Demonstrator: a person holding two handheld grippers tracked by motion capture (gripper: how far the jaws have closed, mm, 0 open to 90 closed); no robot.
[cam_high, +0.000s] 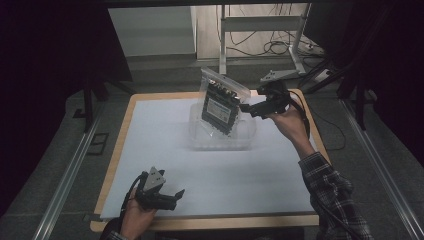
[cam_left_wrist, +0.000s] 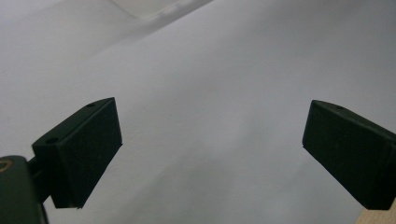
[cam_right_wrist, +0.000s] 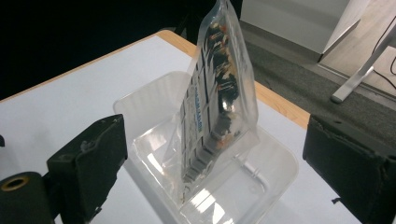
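With its jaws spread just clear of the bagged circuit board (cam_right_wrist: 215, 107), the right gripper (cam_high: 252, 107) is leaving it propped upright in the clear tub (cam_right_wrist: 275, 186), while the left gripper (cam_high: 172, 197) is idling agape.

A clear plastic bag (cam_high: 220, 102) containing a dark circuit board (cam_right_wrist: 210, 126) with a white label stands upright on its lower edge inside a clear plastic tray (cam_right_wrist: 275, 163). The tray rests on the white desk (cam_high: 165, 145), toward its far side.

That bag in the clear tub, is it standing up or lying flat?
Standing up. The bag rises on edge from the tub, its bottom inside and its top well above the rim, leaning slightly.
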